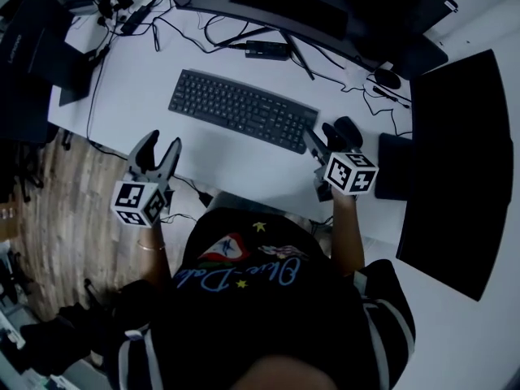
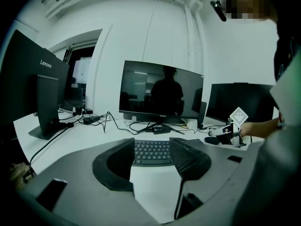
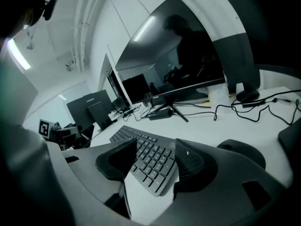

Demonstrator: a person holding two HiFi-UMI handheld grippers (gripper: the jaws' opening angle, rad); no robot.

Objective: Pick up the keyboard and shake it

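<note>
The black keyboard (image 1: 242,110) lies flat on the white desk (image 1: 244,165), in front of the curved monitor. My right gripper (image 1: 327,136) is at the keyboard's right end, jaws open. In the right gripper view the keyboard's (image 3: 146,155) near corner lies between the spread jaws of that gripper (image 3: 156,147), and the pads do not press on it. My left gripper (image 1: 159,146) is open at the desk's near left edge, a short way from the keyboard. In the left gripper view the keyboard (image 2: 151,158) shows ahead through the gap of that gripper (image 2: 151,145).
A curved monitor (image 1: 325,6) stands behind the keyboard, with a black adapter box (image 1: 268,49) and loose cables (image 1: 187,27) at its foot. A second monitor (image 1: 455,161) stands at the right, a third (image 2: 28,93) at the left. A dark mouse (image 3: 240,150) lies right of the keyboard.
</note>
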